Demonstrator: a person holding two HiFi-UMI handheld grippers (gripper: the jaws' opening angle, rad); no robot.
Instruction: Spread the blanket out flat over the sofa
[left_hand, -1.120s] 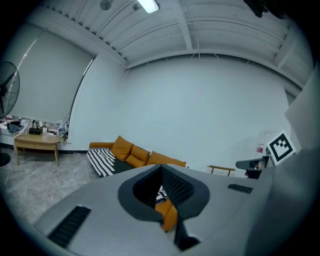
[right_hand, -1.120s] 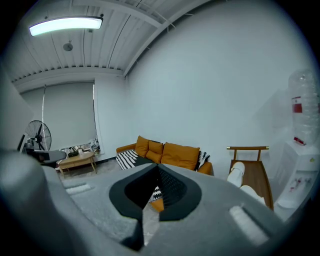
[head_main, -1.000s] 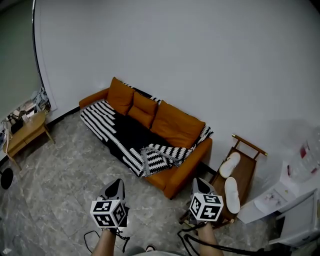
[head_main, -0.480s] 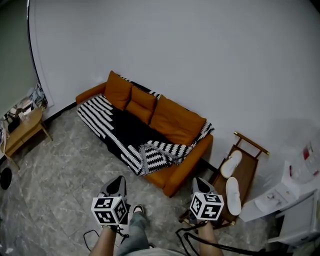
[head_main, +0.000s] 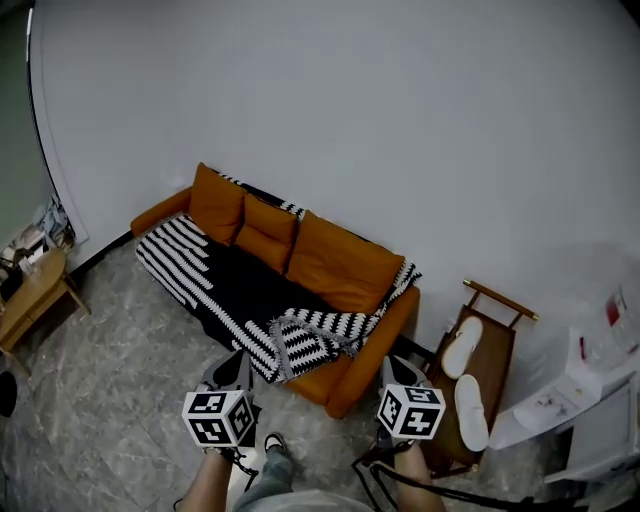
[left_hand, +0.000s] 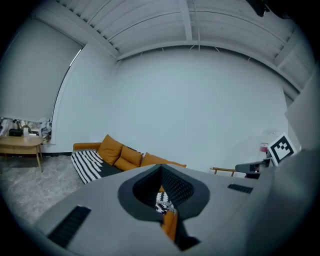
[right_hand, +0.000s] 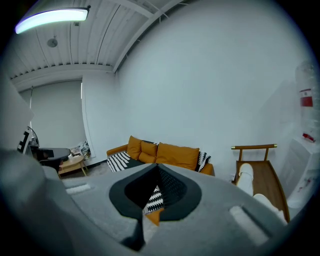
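Observation:
An orange sofa (head_main: 342, 264) with three back cushions stands against the white wall. A black-and-white patterned blanket (head_main: 240, 285) lies over its seat, flat at the left end and bunched into a heap (head_main: 308, 338) at the right end, with a corner hanging behind the right cushion. My left gripper (head_main: 235, 368) and right gripper (head_main: 398, 368) are held side by side in front of the sofa, well short of it. Both are shut with nothing between the jaws. In the left gripper view the sofa (left_hand: 125, 156) shows beyond the left gripper (left_hand: 161, 169); the right gripper (right_hand: 159, 167) points at the heap (right_hand: 154, 197).
A wooden rack (head_main: 500, 345) holding two white slippers (head_main: 463, 335) stands right of the sofa. A white cabinet (head_main: 585, 395) is at the far right. A low wooden table (head_main: 28, 300) sits at the left. The person's shoe (head_main: 272, 442) is on the grey stone floor.
The person has stepped toward the sofa, which has slid left and slightly down in the head view. Both grippers stay shut and hold the same place in front of the body.

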